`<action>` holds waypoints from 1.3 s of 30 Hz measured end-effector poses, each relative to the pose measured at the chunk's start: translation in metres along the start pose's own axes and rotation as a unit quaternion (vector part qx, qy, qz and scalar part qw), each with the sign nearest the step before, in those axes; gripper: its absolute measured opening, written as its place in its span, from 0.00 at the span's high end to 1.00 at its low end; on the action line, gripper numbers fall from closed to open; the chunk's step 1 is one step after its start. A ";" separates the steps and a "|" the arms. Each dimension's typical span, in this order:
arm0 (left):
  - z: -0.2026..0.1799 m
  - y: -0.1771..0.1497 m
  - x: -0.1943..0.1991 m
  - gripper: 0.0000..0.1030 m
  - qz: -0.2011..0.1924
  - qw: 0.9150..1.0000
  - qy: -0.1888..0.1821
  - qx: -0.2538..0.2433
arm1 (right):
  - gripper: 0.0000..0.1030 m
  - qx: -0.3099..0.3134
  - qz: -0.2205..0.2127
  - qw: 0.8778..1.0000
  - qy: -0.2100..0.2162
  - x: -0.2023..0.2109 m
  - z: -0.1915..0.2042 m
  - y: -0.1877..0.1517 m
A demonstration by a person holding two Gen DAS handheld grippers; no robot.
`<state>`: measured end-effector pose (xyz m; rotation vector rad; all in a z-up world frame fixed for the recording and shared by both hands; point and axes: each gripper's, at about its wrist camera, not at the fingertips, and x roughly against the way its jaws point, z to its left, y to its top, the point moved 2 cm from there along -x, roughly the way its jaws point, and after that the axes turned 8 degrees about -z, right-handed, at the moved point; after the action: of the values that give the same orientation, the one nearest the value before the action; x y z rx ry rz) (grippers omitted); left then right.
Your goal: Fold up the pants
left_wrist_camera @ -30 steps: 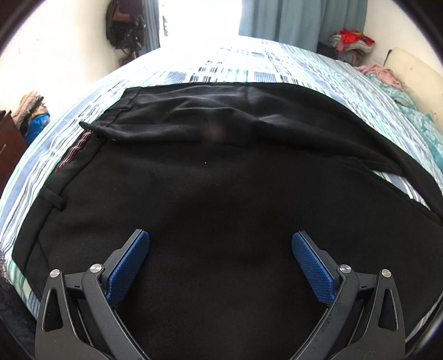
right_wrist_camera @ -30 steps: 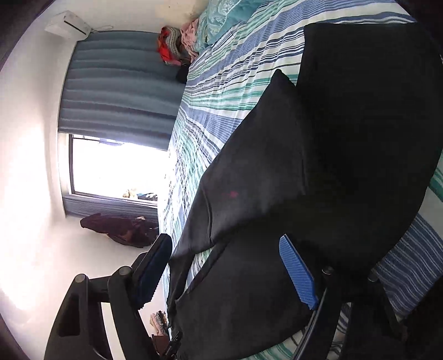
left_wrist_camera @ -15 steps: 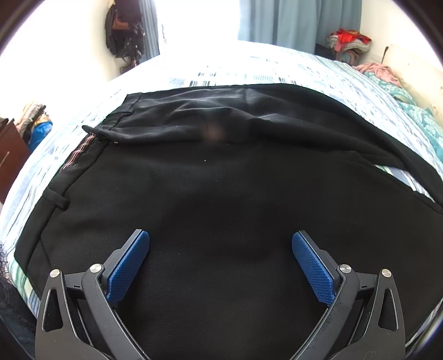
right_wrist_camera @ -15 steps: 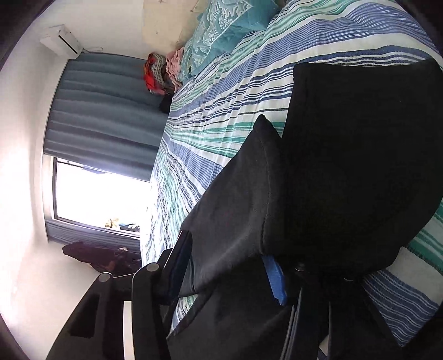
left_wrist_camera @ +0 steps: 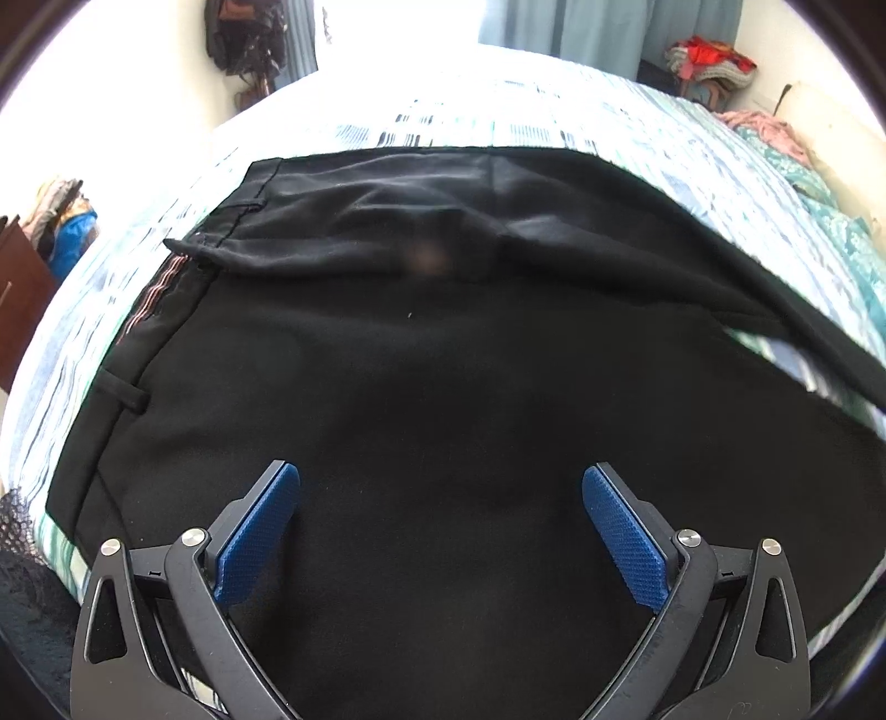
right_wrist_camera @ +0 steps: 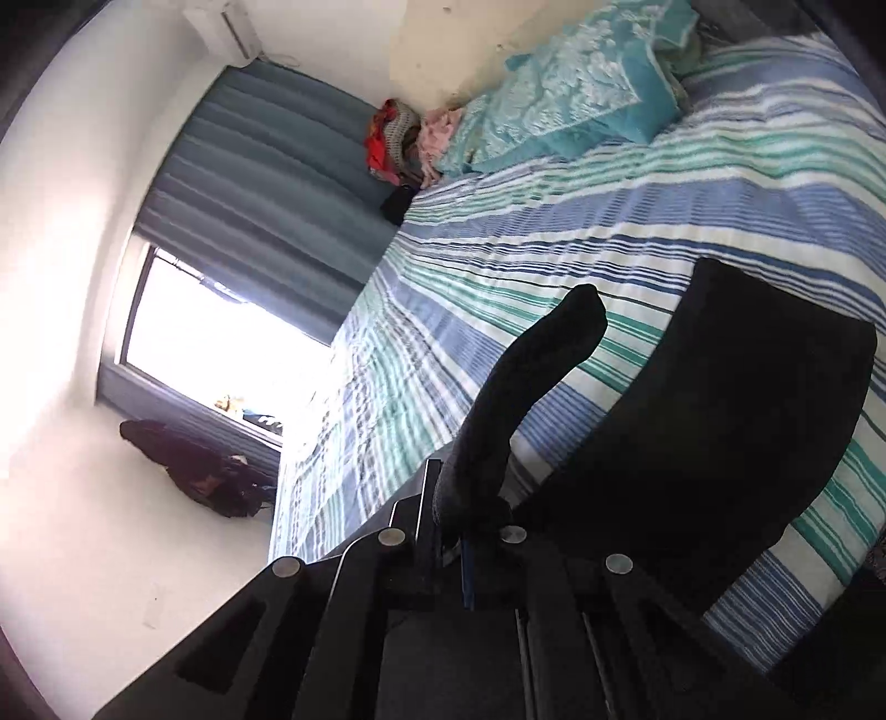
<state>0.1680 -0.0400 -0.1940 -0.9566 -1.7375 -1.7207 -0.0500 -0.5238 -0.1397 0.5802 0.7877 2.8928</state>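
The black pants (left_wrist_camera: 443, 387) lie spread on the striped bed (left_wrist_camera: 498, 116), waistband at the left with a belt loop, upper layer rumpled at the far side. My left gripper (left_wrist_camera: 440, 526) is open and empty, its blue pads just above the near part of the fabric. In the right wrist view my right gripper (right_wrist_camera: 459, 498) is shut on a fold of the black pants (right_wrist_camera: 520, 387), which rises from the jaws as a lifted flap. The other pant leg (right_wrist_camera: 720, 415) lies flat on the bed to the right.
Teal pillows (right_wrist_camera: 581, 94) and a heap of clothes (right_wrist_camera: 393, 138) sit at the head of the bed. A window with blue curtains (right_wrist_camera: 266, 183) is beyond. A dark bag (left_wrist_camera: 243, 33) hangs on the wall. A wooden cabinet (left_wrist_camera: 16, 288) stands at the left.
My right gripper closed on a fold of the pants and lifted it, the view swinging toward the head of the bed. My left gripper stayed open, hardly moving.
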 end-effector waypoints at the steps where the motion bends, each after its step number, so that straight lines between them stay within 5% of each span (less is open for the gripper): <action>1: 0.001 0.010 0.005 0.01 -0.007 1.000 -0.018 0.012 | 0.95 0.011 0.001 1.000 0.014 0.011 0.010 -0.001; 5: 0.002 0.068 0.005 0.01 -0.017 0.995 -0.077 0.068 | 0.95 0.024 0.010 0.998 0.054 0.045 0.032 -0.008; 10: -0.003 0.135 -0.039 0.01 0.031 0.973 -0.152 0.171 | 0.95 0.035 0.024 0.995 0.089 0.068 0.052 -0.010; 22: -0.013 0.164 -0.108 0.02 0.087 0.955 -0.123 0.256 | 0.95 0.064 0.057 0.979 0.184 0.112 0.090 -0.004; 24: -0.012 0.166 -0.109 0.11 0.086 0.956 -0.123 0.251 | 0.95 0.067 0.063 0.974 0.205 0.119 0.089 0.000; 26: -0.010 0.168 -0.112 0.58 0.098 0.954 -0.137 0.247 | 0.95 0.073 0.067 0.971 0.216 0.125 0.086 0.004; 28: -0.005 0.166 -0.112 0.94 0.114 0.952 -0.138 0.249 | 0.95 0.082 0.064 0.975 0.197 0.125 0.079 0.009; 33: 0.021 0.176 -0.050 0.94 0.042 0.937 -0.189 0.291 | 0.95 0.084 0.067 0.988 0.112 0.080 0.048 0.028; 37: 0.035 0.156 0.054 0.93 -0.058 0.948 -0.205 0.238 | 0.95 0.080 0.043 0.991 0.094 0.040 0.041 0.069; 39: 0.044 0.113 0.084 0.93 -0.061 0.953 -0.194 0.226 | 0.95 0.070 0.028 0.994 0.082 0.031 0.033 0.088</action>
<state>0.2088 0.0082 -0.0609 -1.0331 -2.3537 -1.1608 -0.0647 -0.5779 -0.0584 0.3843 1.0172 2.9845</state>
